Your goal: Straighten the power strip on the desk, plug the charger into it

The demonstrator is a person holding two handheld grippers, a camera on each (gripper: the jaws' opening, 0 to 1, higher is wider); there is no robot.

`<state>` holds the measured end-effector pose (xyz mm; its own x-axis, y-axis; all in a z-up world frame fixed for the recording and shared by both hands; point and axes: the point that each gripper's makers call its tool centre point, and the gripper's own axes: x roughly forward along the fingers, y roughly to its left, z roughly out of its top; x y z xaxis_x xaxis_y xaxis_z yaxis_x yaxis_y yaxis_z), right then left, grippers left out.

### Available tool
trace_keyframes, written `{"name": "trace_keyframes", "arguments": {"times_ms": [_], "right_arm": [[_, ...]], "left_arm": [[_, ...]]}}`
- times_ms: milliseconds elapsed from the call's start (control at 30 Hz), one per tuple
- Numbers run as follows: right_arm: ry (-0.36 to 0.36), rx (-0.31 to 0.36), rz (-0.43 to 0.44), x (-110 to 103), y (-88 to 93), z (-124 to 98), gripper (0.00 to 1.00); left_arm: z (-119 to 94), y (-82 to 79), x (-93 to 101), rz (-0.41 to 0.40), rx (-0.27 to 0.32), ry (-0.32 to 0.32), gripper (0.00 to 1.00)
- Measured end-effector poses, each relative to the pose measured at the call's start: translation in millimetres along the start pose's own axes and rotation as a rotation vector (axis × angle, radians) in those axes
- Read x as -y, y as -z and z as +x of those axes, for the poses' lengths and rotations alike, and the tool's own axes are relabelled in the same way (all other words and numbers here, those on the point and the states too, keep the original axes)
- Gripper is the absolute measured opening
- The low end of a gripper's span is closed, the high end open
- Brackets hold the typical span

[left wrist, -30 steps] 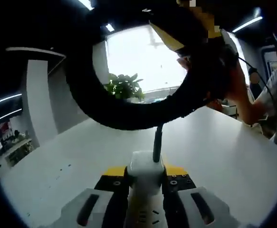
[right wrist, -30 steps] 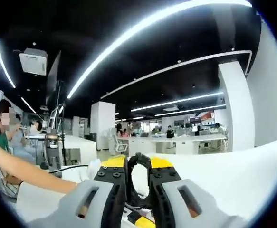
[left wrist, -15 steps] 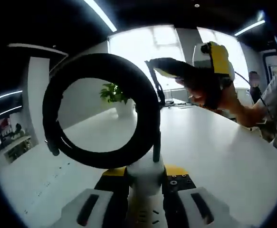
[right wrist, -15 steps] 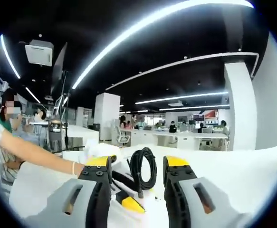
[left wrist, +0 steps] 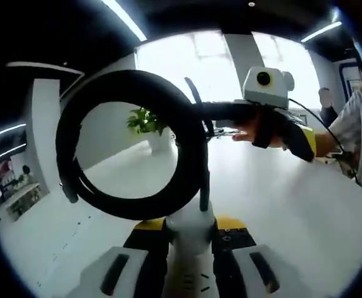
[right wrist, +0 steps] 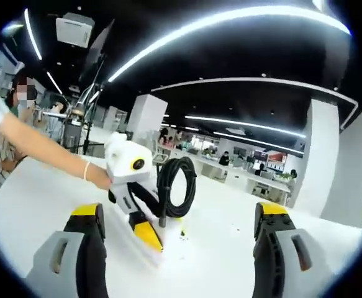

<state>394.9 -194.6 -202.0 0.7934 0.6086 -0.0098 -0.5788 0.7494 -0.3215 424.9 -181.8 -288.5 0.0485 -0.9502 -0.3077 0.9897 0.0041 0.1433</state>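
Left claw is clamped on the white power strip, holding it above the table with its coiled black cord sticking up. Right claw hangs wide open, holding nothing.

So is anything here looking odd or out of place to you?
One thing: the power strip, clamped in the left gripper, is lifted off the white desk, and its black cable is bundled in a tight coil standing up over it. The right gripper is open, apart from it. Nothing looks spilled or broken.
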Motion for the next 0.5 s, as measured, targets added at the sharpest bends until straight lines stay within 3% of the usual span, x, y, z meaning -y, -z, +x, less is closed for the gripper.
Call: {"name": "trace_keyframes", "arguments": {"times_ms": [200,367,500], "right_arm": [[0.009,-0.017,0.025,1.5,11.4,-2.0,0.98],[0.036,0.01,0.047,6.0,8.3,-3.6,0.97],[0.048,0.041,0.051,7.9,3.0,-5.4,0.97]], "left_arm": [[0.1,2.4,3.5,0.05,-0.025,-0.015,0.25],[0.2,3.9,2.3,0.048,-0.045,-0.025,0.25],[0.7,5.0,1.8,0.054,-0.102,-0.019,0.25]]}}
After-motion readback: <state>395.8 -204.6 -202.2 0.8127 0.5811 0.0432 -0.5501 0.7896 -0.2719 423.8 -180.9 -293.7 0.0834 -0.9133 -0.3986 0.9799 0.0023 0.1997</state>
